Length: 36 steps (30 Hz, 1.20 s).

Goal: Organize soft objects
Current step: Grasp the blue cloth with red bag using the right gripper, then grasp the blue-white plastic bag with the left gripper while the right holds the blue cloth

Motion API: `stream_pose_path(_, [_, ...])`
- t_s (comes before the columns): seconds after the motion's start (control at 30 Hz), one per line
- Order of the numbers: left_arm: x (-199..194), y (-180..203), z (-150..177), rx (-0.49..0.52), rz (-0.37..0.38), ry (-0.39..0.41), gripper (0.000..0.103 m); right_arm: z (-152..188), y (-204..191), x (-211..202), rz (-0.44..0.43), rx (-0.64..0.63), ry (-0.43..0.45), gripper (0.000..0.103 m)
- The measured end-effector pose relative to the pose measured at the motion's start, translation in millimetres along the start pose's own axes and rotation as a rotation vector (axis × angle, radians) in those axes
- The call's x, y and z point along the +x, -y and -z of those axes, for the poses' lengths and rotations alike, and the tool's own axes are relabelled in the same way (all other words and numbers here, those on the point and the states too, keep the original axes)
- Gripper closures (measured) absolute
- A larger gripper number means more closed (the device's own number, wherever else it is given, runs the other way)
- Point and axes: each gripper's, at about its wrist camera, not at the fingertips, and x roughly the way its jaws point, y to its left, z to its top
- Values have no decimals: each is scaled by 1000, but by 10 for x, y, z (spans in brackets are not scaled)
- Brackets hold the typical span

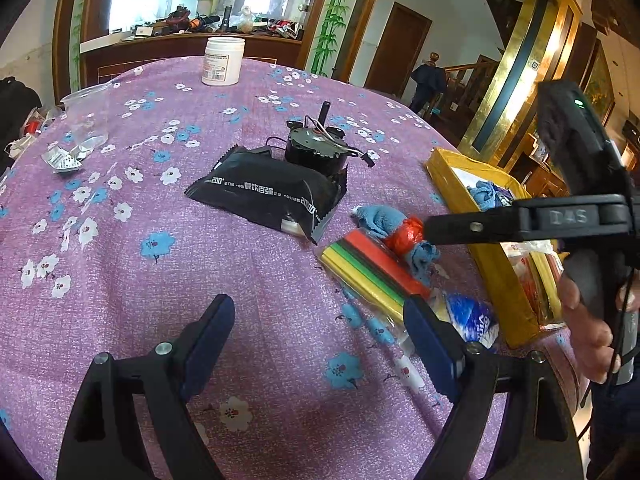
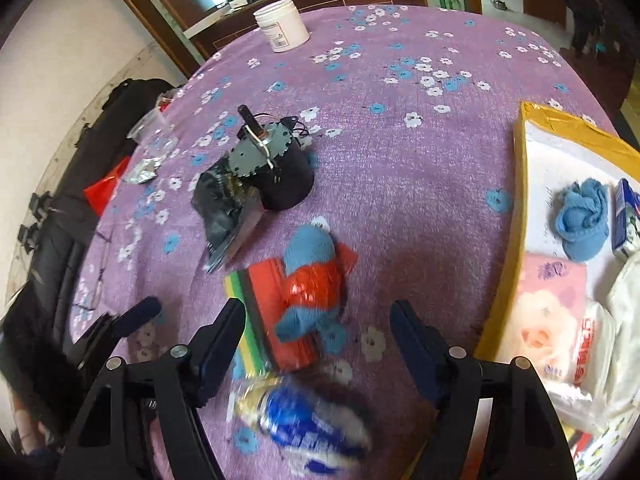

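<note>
Hovering my right gripper [image 2: 316, 344] wide open, empty, above the blue cloth bundle [image 2: 310, 280] lying on the sponge pack [image 2: 264, 312]; left gripper [image 1: 320, 344] open, idle. Risk: snagging the sponges too, short of the yellow box [image 2: 504, 272].

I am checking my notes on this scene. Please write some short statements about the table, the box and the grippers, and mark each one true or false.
1. A blue cloth lies inside the yellow box. True.
2. The white jar lies on its side. False: it stands upright.
3. The right gripper is shut on the sponges. False: its jaws are open and hold nothing.
4. The motor stands beside the black pouch. True.
5. The left gripper holds the clear cup. False: it is open and empty, and the cup stands far off on the table.
</note>
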Motion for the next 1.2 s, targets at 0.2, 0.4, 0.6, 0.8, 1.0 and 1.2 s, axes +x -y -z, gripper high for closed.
stream_pose_path(0.2, [-2,3,-1,1,3,-1,18,-34,-41,332,0,27,-46,64])
stream_pose_path(0.4, [-17,3,-11,0,8,2,18,203,-22,47,58,5,-9,69])
stream_pose_path(0.6, [-30,3,-8,0,7,9,18,678,-71,-127,95,-21,-16,69])
stream_pose_path(0.8, [-119,-19,2,-10,48,27,18,1011,-186,-577,-69,-15,109,68])
stream_pose_path(1.0, [-315,334,75,199,124,15,18,1178,126,-976,-45,57,231,68])
stream_pose_path(1.2, [-267,986,317,568,182,-54,17,1344,313,-1167,-84,110,286,68])
